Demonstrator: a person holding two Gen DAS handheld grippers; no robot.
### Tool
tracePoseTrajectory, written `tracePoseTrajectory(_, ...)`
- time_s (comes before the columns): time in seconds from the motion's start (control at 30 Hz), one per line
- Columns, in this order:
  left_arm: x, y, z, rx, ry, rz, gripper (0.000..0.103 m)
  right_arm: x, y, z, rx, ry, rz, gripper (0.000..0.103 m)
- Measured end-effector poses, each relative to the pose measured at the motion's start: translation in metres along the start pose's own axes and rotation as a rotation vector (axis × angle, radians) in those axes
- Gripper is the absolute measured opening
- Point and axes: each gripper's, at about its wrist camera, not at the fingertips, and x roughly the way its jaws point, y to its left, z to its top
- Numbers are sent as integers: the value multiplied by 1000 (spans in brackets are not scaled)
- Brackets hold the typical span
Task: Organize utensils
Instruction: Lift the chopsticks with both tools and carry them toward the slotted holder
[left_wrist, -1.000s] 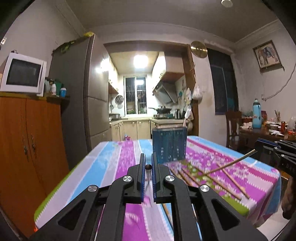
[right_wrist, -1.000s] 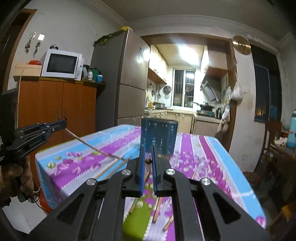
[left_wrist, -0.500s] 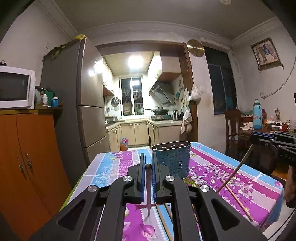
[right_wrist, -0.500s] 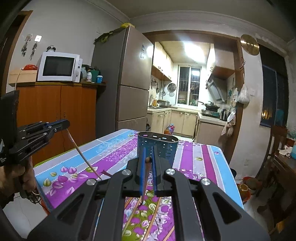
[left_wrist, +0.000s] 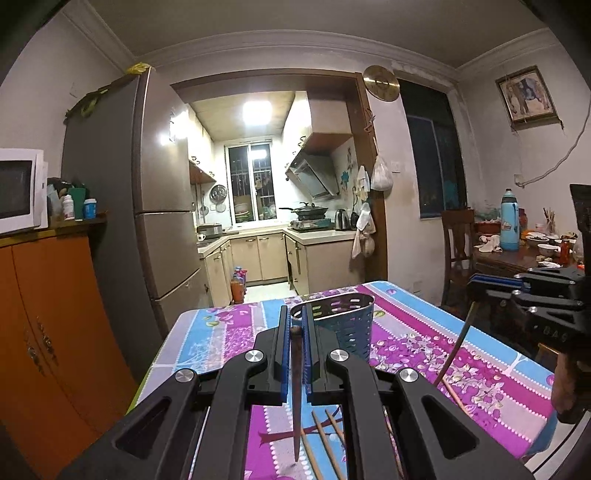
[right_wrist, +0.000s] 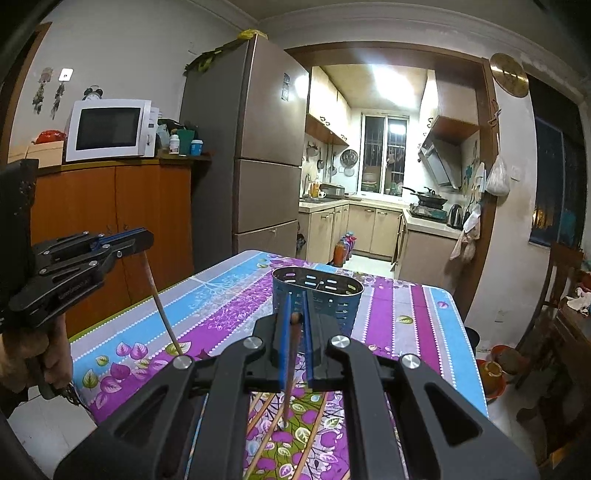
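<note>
Your table (left_wrist: 221, 343) fills the lower half of both views, covered in a cloth striped purple, blue and grey with a leaf print. Behind it stand the tall grey fridge (right_wrist: 255, 147), the orange cupboard (right_wrist: 110, 214) with the white microwave (right_wrist: 109, 129) on top, and the lit kitchen through the doorway.

The blue perforated utensil holder (left_wrist: 341, 325) stands upright on the cloth toward the far end, directly beyond the tips of both claws.

Your left gripper (left_wrist: 294, 328) is clenched on a dark chopstick (left_wrist: 296, 387) that hangs tip-down between the blue pads, its rounded top level with the fingertips. Your right gripper (right_wrist: 295, 317) is likewise clamped on a second chopstick (right_wrist: 290, 369), also hanging nearly vertical, point down toward the cloth.

Each camera catches the other claw from the side. The left wrist view shows your right one at the right edge with its stick slanting down to the table; the right wrist view shows your left one at the left edge, with your hand (right_wrist: 44, 354) beneath it. Only the left wrist view shows the side table with the blue bottle (left_wrist: 509, 221).

Loose chopsticks (left_wrist: 325, 443) lie flat on the cloth below both claws.
</note>
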Motion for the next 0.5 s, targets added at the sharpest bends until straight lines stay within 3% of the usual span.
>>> tracePoseTrajectory(0.5,22,-23,53,-28,18,-60,8,14,-25,46,70,-34,8,5)
